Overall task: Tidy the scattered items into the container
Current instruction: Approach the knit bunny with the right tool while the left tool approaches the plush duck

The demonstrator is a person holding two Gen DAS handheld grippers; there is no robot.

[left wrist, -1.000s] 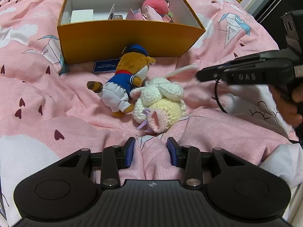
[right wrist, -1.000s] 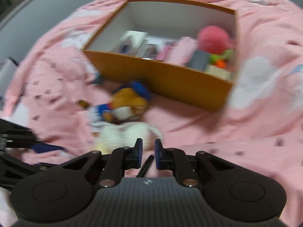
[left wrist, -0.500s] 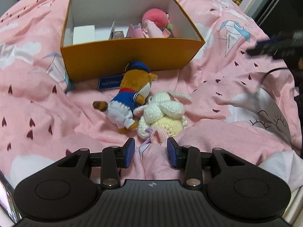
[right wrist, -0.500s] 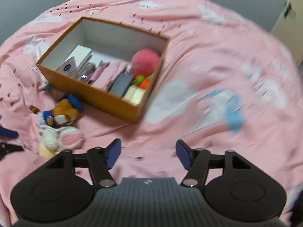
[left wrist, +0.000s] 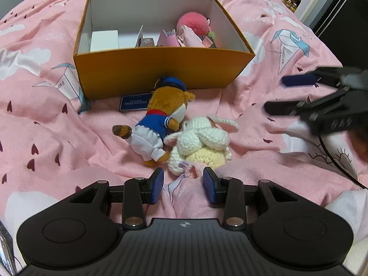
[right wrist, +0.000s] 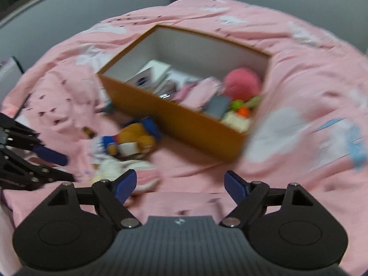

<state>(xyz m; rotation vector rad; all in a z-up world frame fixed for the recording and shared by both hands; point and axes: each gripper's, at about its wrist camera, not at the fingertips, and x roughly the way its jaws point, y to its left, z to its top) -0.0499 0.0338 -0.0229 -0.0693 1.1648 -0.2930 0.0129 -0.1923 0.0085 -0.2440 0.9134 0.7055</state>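
Both hand-held grippers, left [left wrist: 183,185] and right [right wrist: 180,184], are open and empty. Bunny [left wrist: 202,145] looks soft and light; I'd pinch its body. Box [left wrist: 161,69] is near.

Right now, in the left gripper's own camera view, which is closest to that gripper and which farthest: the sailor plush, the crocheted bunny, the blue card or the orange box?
From the left gripper:
1. Crocheted bunny, just ahead of the fingertips, slightly right.
2. Sailor plush, beside the bunny on its left, reaching farther back.
3. Blue card, flat on the bedding at the box's foot.
4. Orange box, farthest, behind everything.
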